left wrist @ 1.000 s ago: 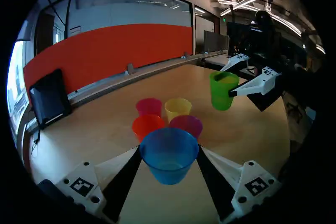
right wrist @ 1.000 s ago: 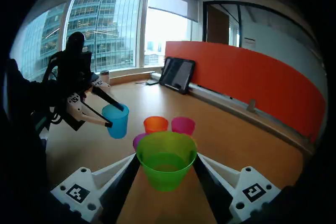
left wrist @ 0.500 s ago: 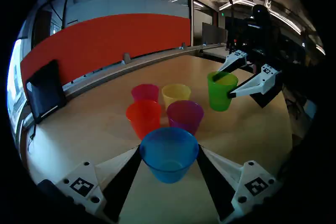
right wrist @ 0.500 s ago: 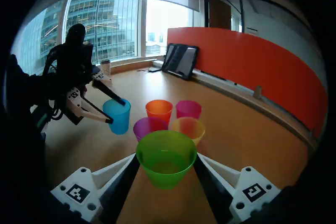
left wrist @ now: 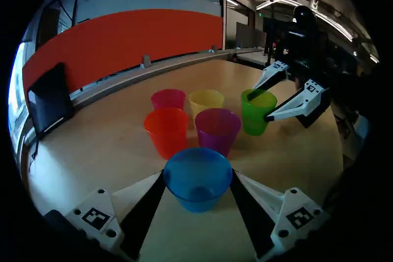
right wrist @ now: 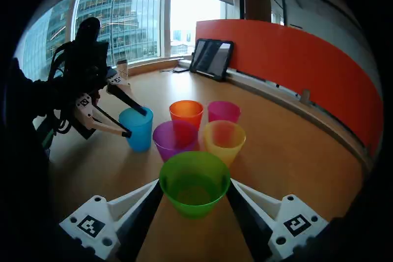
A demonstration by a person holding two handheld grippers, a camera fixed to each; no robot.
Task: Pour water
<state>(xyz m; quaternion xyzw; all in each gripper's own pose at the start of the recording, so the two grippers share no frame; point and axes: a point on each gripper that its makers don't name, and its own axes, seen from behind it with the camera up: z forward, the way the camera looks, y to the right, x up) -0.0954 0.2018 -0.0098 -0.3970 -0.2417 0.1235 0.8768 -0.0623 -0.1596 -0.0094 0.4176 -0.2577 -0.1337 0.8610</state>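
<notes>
Blue plastic cup [left wrist: 197,187] clamped in left claw [left wrist: 197,175], green plastic cup [right wrist: 194,195] clamped in right claw [right wrist: 194,183]. Purple plastic cup [left wrist: 217,129] close at twelve o'clock: one nudge could topple it.

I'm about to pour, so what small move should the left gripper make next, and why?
Probably ease the blue cup forward, over the purple cup. The left gripper has its jaws shut on the blue cup, upright, and purple is the nearest cup standing on the table ahead. The right gripper holds the green cup off to the side, clear of that path.
</notes>
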